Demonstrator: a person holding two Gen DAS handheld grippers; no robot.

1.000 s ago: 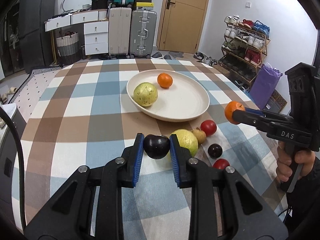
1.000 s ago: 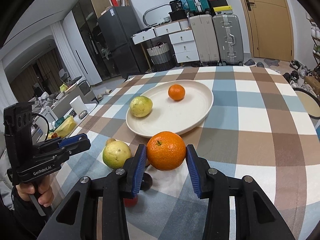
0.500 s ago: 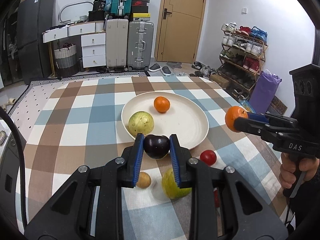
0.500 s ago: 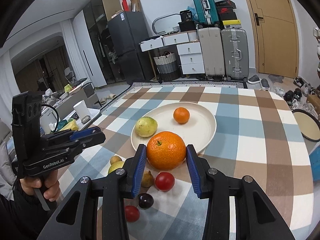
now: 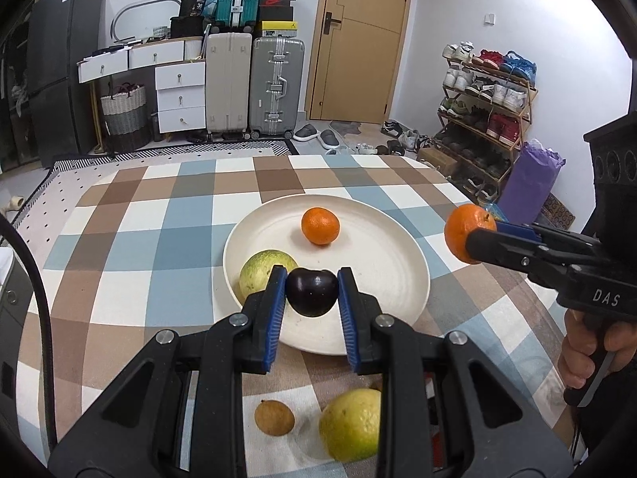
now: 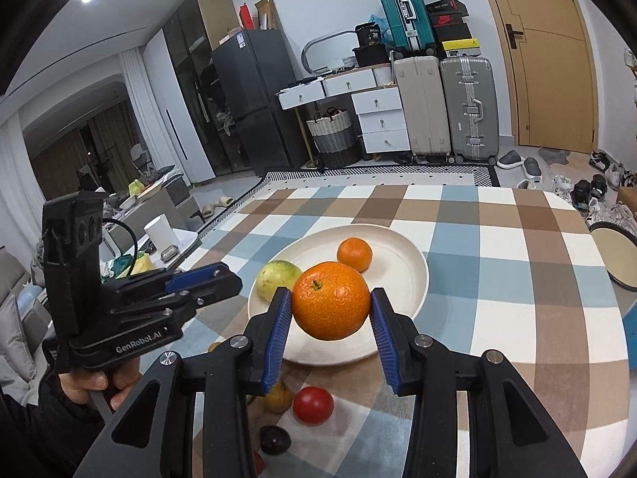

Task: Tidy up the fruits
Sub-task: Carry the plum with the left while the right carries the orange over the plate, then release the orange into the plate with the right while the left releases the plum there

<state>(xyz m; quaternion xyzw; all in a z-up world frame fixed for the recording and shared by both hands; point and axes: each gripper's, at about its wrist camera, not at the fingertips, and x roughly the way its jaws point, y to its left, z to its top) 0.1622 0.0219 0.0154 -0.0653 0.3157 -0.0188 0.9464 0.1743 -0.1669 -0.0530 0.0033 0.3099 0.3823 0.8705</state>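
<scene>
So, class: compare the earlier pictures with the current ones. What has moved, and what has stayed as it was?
Both grippers have carried their fruit from the loose fruit on the cloth to above the plate. The left gripper stays shut on the dark plum, the right gripper on the large orange. Nothing was let go. The small orange and green guava lie unmoved on the plate.

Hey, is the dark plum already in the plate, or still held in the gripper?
Still held. The dark plum sits clamped between the left gripper's blue pads, up in front of the plate, not resting on it.
</scene>
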